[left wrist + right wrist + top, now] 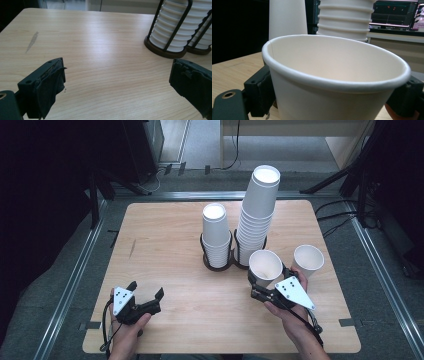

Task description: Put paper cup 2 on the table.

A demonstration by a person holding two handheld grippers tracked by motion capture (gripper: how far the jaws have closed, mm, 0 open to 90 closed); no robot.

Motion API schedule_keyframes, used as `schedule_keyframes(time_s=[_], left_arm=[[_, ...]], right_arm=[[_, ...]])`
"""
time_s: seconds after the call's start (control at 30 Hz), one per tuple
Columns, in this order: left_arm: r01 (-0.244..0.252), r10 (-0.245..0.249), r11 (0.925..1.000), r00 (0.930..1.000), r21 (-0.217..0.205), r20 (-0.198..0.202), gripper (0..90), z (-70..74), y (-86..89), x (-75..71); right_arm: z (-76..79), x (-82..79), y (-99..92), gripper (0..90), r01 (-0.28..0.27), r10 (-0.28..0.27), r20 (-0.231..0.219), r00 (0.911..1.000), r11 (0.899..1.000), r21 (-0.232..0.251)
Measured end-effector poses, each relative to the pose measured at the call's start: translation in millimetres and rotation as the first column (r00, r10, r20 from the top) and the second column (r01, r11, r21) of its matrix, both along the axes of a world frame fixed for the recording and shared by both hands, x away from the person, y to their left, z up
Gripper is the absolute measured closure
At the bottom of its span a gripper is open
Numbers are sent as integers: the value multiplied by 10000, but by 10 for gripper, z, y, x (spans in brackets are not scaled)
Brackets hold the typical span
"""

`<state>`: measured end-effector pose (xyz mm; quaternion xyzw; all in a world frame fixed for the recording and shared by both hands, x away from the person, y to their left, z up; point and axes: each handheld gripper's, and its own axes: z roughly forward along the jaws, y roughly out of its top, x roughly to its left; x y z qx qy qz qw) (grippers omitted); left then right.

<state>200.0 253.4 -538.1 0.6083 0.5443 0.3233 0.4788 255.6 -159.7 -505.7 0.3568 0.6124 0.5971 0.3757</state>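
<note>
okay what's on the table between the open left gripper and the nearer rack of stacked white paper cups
Nothing: in the left gripper view, bare light wood table runs from the left gripper to the black wire rack of white paper cups. The high view agrees.

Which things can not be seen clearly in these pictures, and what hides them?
- Base of the held cup: in the high view the right claw covers it; the right gripper view cuts it off at the bottom edge.
- Holder rings under the two stacks: their insides are hidden by the cups.
- Tops of both stacks: cut off by the upper edge in the left gripper view.
- Loose cup: its bottom sits behind the right hand.
</note>
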Motion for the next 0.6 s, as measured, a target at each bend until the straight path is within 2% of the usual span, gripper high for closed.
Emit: schedule_keyframes(time_s=[0.3,0.6], left_arm=[[-258,258,9997,9997,-16,-26,5,-17,97,-87],[-359,360,9993,9993,98,-30,5,-35,141,-159]], right_arm=[[-165,119,100,118,-491,489,-89,9988,9987,-166],[-286,178,234,118,-1022,1003,-451,9939,9938,-429]])
